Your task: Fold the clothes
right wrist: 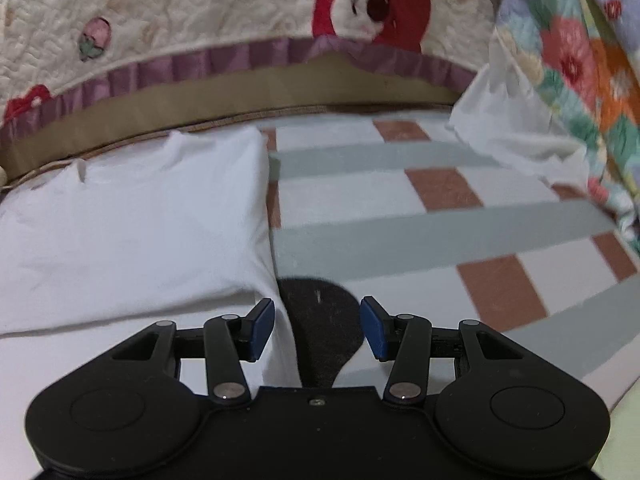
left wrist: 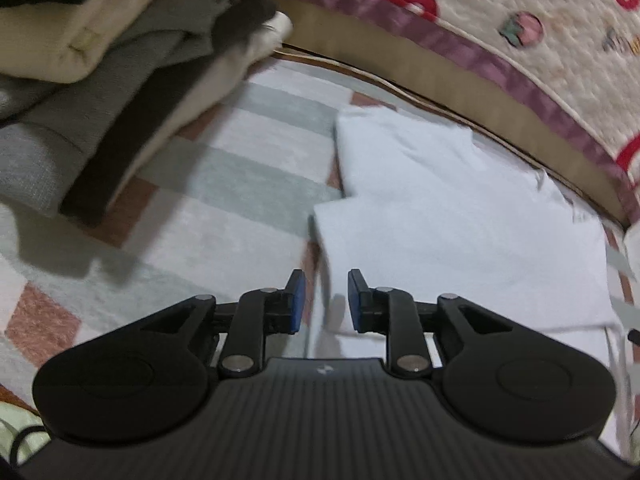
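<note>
Left gripper (left wrist: 326, 302): jaws parted, empty, over the shirt's near left edge. Right gripper (right wrist: 317, 330): jaws parted, empty, straddling its near right edge.

Shirt (left wrist: 460, 220): white, flat on the checked mat (right wrist: 420, 216), already partly folded, running far toward the bed.

Judgement: if another fold is due, I'd pinch both near corners together, lift evenly, and keep the edges aligned.

Pile (left wrist: 100, 60): far left.
</note>
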Available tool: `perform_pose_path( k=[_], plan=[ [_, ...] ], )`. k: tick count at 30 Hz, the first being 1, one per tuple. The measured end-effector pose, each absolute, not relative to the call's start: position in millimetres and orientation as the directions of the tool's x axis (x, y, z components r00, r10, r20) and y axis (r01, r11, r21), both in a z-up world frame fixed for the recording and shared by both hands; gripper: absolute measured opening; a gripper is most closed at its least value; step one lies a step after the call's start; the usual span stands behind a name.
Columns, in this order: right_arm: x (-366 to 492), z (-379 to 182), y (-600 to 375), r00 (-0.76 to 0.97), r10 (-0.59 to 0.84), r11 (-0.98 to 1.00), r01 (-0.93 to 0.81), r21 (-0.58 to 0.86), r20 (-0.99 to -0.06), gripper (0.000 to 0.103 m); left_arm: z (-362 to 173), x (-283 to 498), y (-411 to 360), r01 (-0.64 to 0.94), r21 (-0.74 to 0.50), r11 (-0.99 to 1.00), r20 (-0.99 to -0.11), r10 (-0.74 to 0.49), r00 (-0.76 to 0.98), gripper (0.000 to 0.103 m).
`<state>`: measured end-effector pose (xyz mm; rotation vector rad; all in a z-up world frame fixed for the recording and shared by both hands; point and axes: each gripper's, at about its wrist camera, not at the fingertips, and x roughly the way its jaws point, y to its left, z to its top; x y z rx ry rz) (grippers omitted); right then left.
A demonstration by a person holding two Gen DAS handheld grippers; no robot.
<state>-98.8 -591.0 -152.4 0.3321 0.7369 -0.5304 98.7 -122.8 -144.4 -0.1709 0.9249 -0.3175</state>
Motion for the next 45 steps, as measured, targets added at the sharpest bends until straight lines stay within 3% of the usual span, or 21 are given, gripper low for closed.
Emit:
perform_pose_path(
  k=[2, 4, 5, 6, 7, 8, 11, 13, 14, 15, 18, 19, 20, 21, 22, 23, 27, 33, 36, 40, 45],
  plan=[
    [-98.3, -142.9, -590.8, 0.648, -0.324, 0.836, 0.538, 0.113, -0.689, 0.053, -144.0, 109.6, -121.2, 0.213, -0.324, 0.922, -0.733, -0.387, 0.560, 0.036],
    [-86.5, -132.6, -593.2, 0.706, -0.277, 0.868, 0.475, 0.146, -0.652, 0.052, -147.2, 123.7, -124.2, 0.235, -0.361, 0.903, -0.711, -0.429, 0.557, 0.040],
    [-77.5, -127.5, -592.7, 0.737, -0.247, 0.892, 0.426, 0.150, -0.629, 0.040, -149.9, 131.6, -126.6, 0.247, -0.370, 0.896, -0.704, -0.444, 0.555, 0.042],
    [-66.6, -123.5, -592.8, 0.759, -0.217, 0.916, 0.375, 0.141, -0.614, 0.017, -153.4, 139.9, -129.3, 0.257, -0.374, 0.891, -0.701, -0.453, 0.550, 0.042],
    [-53.3, -121.5, -593.8, 0.763, -0.201, 0.933, 0.340, 0.118, -0.614, 0.008, -157.2, 147.3, -132.7, 0.263, -0.368, 0.892, -0.707, -0.453, 0.544, 0.042],
    [-39.5, -120.3, -595.4, 0.759, -0.199, 0.942, 0.323, 0.094, -0.620, 0.006, -160.7, 152.7, -136.7, 0.273, -0.359, 0.893, -0.714, -0.451, 0.536, 0.042],
    [-1.9, -122.6, -603.5, 0.743, -0.207, 0.951, 0.305, 0.047, -0.637, 0.008, -172.9, 165.0, -148.0, 0.345, -0.388, 0.855, -0.715, -0.516, 0.472, 0.042],
    [23.0, -129.5, -609.2, 0.718, -0.236, 0.950, 0.314, 0.002, -0.655, 0.029, -179.0, 169.3, -153.0, 0.375, -0.400, 0.836, -0.720, -0.540, 0.437, 0.042],
    [32.8, -134.6, -613.1, 0.704, -0.246, 0.946, 0.323, -0.008, -0.666, 0.053, -180.1, 169.9, -154.8, 0.387, -0.395, 0.833, -0.718, -0.543, 0.436, 0.042],
    [42.5, -139.6, -617.0, 0.690, -0.256, 0.943, 0.332, -0.019, -0.677, 0.068, -179.6, 169.2, -156.0, 0.402, -0.383, 0.832, -0.711, -0.543, 0.448, 0.042],
    [61.7, -157.0, -628.3, 0.640, -0.305, 0.920, 0.389, -0.046, -0.705, 0.069, -179.9, 169.3, -158.7, 0.435, -0.368, 0.822, -0.696, -0.554, 0.457, 0.037],
    [65.0, -161.7, -631.1, 0.638, -0.304, 0.918, 0.396, -0.037, -0.708, 0.068, -181.0, 169.9, -158.9, 0.447, -0.372, 0.813, -0.696, -0.563, 0.446, 0.018],
    [65.9, -164.9, -633.1, 0.652, -0.282, 0.921, 0.389, -0.009, -0.704, 0.068, -181.3, 170.1, -159.7, 0.459, -0.367, 0.809, -0.698, -0.566, 0.439, 0.007],
    [66.7, -168.2, -635.0, 0.666, -0.261, 0.924, 0.382, 0.019, -0.699, 0.056, -180.0, 169.0, -160.1, 0.471, -0.355, 0.808, -0.696, -0.564, 0.444, 0.007],
    [67.6, -171.4, -637.0, 0.679, -0.240, 0.926, 0.374, 0.046, -0.693, 0.041, -177.6, 167.2, -159.5, 0.482, -0.344, 0.806, -0.687, -0.566, 0.456, 0.006],
    [65.6, -171.8, -637.0, 0.703, -0.232, 0.927, 0.370, 0.067, -0.672, 0.003, -174.5, 164.8, -159.1, 0.493, -0.336, 0.803, -0.674, -0.570, 0.470, 0.004],
    [50.3, -165.0, -632.3, 0.782, -0.246, 0.924, 0.368, 0.106, -0.572, 0.005, -160.9, 155.7, -165.2, 0.521, -0.302, 0.798, -0.632, -0.577, 0.517, 0.000],
    [44.5, -174.7, -656.1, 0.763, -0.275, 0.889, 0.434, 0.147, -0.585, 0.004, -144.7, 147.4, -189.8, 0.570, -0.160, 0.806, -0.646, -0.522, 0.557, 0.000],
    [41.6, -179.6, -667.9, 0.752, -0.289, 0.869, 0.466, 0.167, -0.592, 0.004, -147.7, 154.2, -180.7, 0.522, -0.213, 0.826, -0.657, -0.517, 0.549, 0.006],
    [40.3, -186.5, -677.6, 0.738, -0.302, 0.851, 0.494, 0.177, -0.604, 0.004, -159.9, 164.3, -162.8, 0.462, -0.286, 0.839, -0.677, -0.518, 0.523, 0.028],
    [46.5, -190.4, -673.7, 0.718, -0.317, 0.851, 0.503, 0.147, -0.620, 0.004, -167.2, 155.6, -163.5, 0.524, -0.320, 0.790, -0.679, -0.576, 0.455, 0.029]
  ],
)
